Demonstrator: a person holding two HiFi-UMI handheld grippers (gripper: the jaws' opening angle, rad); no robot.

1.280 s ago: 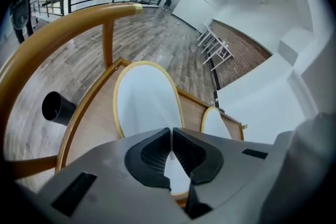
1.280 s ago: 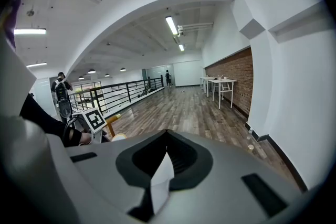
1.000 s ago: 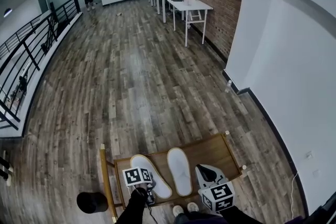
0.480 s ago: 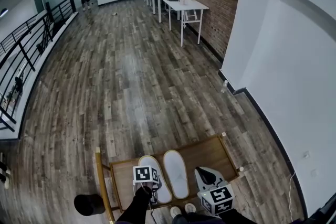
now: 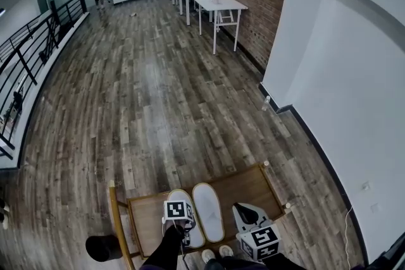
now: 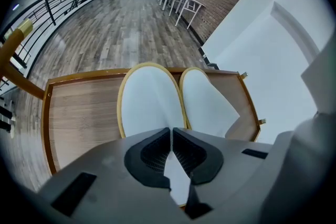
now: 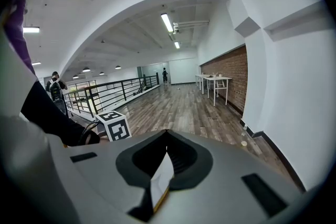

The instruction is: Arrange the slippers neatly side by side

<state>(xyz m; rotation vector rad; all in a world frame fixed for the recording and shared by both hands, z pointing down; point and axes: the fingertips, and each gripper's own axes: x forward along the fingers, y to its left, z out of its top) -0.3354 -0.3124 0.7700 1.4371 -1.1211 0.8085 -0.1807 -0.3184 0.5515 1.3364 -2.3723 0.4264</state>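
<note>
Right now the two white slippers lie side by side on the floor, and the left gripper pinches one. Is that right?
Not quite. The left gripper view shows the left slipper and the right slipper side by side on a rimmed wooden table, raised above the floor. The left gripper does pinch one, the left slipper, at its near end.

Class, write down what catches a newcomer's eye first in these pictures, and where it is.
White slippers stand out: the left slipper and right slipper lie side by side on a low wooden table. The left hand-held gripper is shut on the left slipper's near end; the right hand-held gripper pinches a thin white tan-edged piece.
</note>
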